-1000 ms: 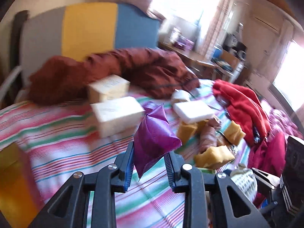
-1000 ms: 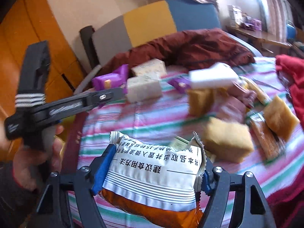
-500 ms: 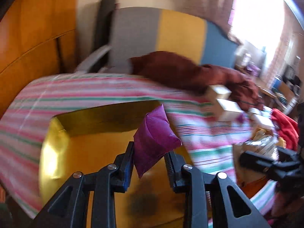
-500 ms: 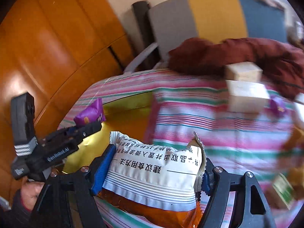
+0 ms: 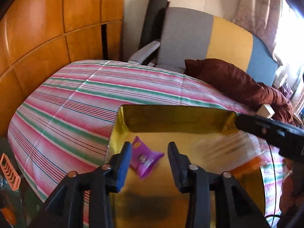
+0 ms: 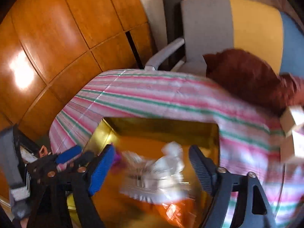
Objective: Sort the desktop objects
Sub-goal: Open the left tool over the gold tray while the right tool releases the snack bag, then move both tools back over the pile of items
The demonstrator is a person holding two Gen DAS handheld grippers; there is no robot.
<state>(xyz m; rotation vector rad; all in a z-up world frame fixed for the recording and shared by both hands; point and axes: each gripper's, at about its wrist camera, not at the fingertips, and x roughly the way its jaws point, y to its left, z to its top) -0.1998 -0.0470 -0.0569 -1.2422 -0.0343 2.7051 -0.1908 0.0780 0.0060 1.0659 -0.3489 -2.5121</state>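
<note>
Jaws: both opening, nothing gripped | gold box [image 5: 171, 117]: purple packet [image 5: 144, 158], white-orange bag [image 6: 157, 182] inside

The left gripper [image 5: 149, 153] pointed steeply downward, its jaws opening with nothing pressed between the pads. The right gripper [image 6: 150, 163] also angled downward, its jaws opening wide and free of any grip. In the right wrist view the left gripper stood at the lower left, close beside the right one.

Orange wooden panels [image 5: 57, 19] (glossy) flank a tricolour headboard [image 5: 218, 38].
</note>
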